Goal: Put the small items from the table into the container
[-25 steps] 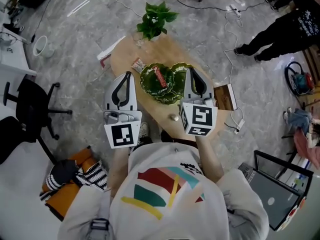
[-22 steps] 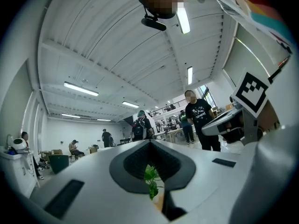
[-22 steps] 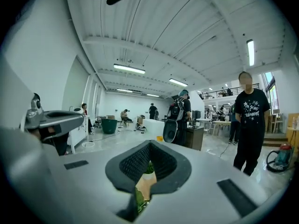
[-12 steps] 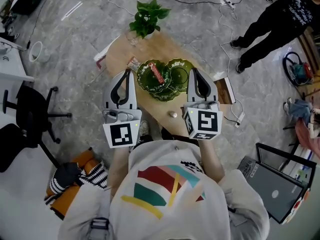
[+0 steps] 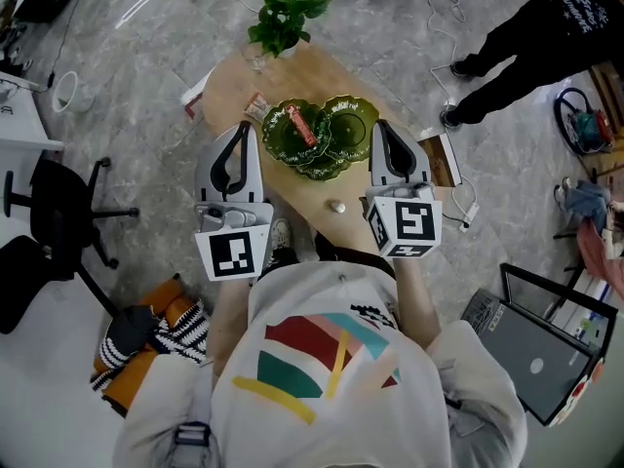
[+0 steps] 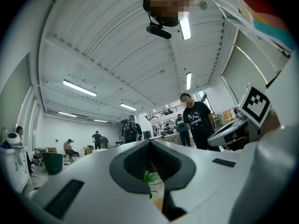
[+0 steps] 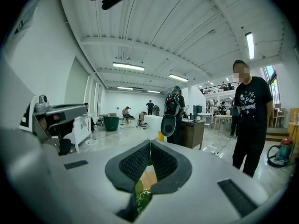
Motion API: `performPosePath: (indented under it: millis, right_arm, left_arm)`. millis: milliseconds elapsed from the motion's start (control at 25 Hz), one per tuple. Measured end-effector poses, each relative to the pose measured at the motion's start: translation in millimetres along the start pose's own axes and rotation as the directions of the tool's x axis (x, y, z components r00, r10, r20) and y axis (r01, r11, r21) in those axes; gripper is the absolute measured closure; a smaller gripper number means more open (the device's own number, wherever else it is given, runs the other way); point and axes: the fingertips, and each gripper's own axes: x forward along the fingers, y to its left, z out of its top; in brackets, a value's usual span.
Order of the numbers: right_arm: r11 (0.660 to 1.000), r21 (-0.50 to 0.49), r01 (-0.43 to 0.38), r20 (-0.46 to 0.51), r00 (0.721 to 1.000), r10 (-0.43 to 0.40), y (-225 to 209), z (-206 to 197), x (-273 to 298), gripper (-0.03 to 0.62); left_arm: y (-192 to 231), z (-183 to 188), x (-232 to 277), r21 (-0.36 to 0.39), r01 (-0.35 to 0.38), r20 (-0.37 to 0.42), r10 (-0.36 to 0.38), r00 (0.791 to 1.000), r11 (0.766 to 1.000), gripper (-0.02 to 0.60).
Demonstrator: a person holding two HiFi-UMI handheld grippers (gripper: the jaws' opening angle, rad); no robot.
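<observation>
**2 grippers clenched and empty, 2 items left on the table**

Nearest, both grippers are held level over the near end of the table (image 5: pixel 304 195). The left gripper (image 5: pixel 243 128) is seen with its jaws pressed together and nothing between them. The right gripper (image 5: pixel 381 125) is likewise clamped shut on nothing. Between the 2 grippers, close to the near table edge, 1 small pale item (image 5: pixel 337 206) is lying loose. Just beyond it the green container (image 5: pixel 327 172) is set, with 1 red packet (image 5: pixel 301 125) already inside. A second packet (image 5: pixel 256 107) is lying on the wood just beside the container's far-left rim. At the far end a glass (image 5: pixel 255 58) and a potted plant (image 5: pixel 284 16) are placed.

Risks, as judged: the pale item could be nudged off the near edge if it is approached with the jaws not yet opened, or pinched off-centre. The flat packet could be slid rather than lifted, since little height is offered for a pinch. The container could be shoved by a low approach, and the glass could be tipped by an overreach.
</observation>
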Motion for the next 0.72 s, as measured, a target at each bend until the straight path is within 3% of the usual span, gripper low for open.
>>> performPosePath:
  millis: [120,200,240,280,360,480,600,720]
  right_arm:
    - [1.000,-0.021,0.022,-0.073,0.997,-0.023,-9,-25,-1,0.579]
    - [1.000,0.007,-0.017,-0.154,0.988,0.018,-7,-52,0,0.572]
    - [0.998,0.033,-0.045,-0.206,0.977,0.051,-3,-70,1,0.497]
    - [0.996,0.048,-0.070,-0.258,0.963,0.080,2,-88,0,0.346]
    - [0.994,0.022,-0.106,-0.351,0.930,0.107,12,-123,-8,0.329]
    - [0.989,-0.026,-0.148,-0.494,0.862,0.116,23,-184,-30,0.329]
    - [0.988,0.027,-0.150,-0.609,0.781,0.135,33,-261,-47,0.330]
    - [0.987,0.076,-0.144,-0.724,0.672,0.154,42,-345,-58,0.330]
  left_arm:
    - [-7,-7,3,0.002,0.024,-0.025,-0.023,0.999,1.000,0.574]
    - [-12,-14,6,-0.006,0.041,-0.046,-0.041,0.998,0.999,0.574]
    - [-15,-18,8,-0.015,0.049,-0.058,-0.050,0.997,0.999,0.574]
    - [-19,-23,9,-0.024,0.058,-0.070,-0.059,0.996,0.998,0.574]
    - [-25,-33,9,-0.037,0.081,-0.103,-0.085,0.991,0.996,0.573]
    - [-37,-49,8,-0.039,0.126,-0.142,-0.130,0.981,0.991,0.574]
    - [-51,-68,6,-0.052,0.172,-0.172,-0.179,0.969,0.984,0.574]
    - [-66,-92,-1,-0.074,0.210,-0.197,-0.220,0.955,0.975,0.573]
